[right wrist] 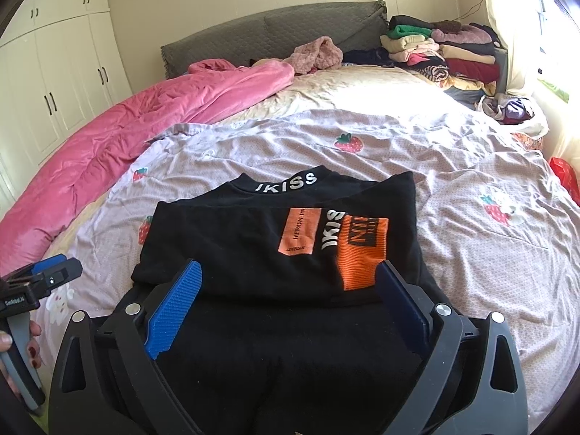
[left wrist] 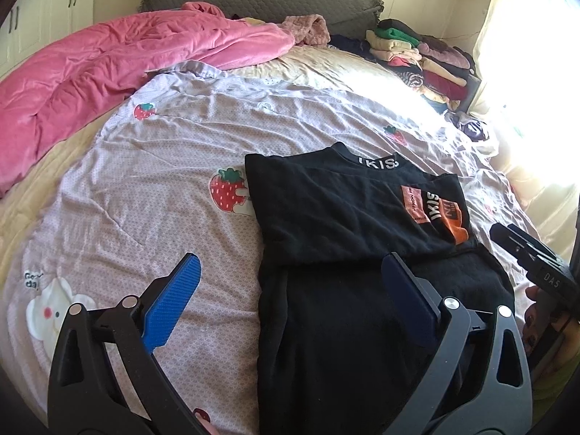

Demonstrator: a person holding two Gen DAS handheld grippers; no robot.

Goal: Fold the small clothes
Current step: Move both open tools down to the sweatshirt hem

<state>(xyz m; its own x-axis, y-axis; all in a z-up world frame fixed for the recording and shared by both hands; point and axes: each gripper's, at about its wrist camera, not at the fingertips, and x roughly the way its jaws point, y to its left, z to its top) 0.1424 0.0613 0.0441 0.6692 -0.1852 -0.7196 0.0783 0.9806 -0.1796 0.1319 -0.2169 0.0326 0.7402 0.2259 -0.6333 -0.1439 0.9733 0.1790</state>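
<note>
The black top [right wrist: 275, 239] lies on the bed, on the sheet with strawberries [left wrist: 152, 188], right in front of both claws. The sides have been folded in, so an orange patch [right wrist: 357, 250] now lies on top, near the right edge.

The left claw [left wrist: 290, 293] is wide open and nothing is held in it. One blue pad [left wrist: 174, 301] hangs over the sheet and the other over the black cloth. The right claw [right wrist: 290, 304] is wide open too, above the near end of the top, and nothing is held.

The top's long line runs from the claws away toward the grey headboard [right wrist: 275, 32]. The collar with white letters [right wrist: 286, 183] is pointed at the far end, and the hem is at the near end.

The next fold is likely hem up to collar. For a neat fold, the two near corners should be pinched together, lifted evenly, and laid flat just under the collar. All the layers should be caught, or the folded sides may slip open.
</note>
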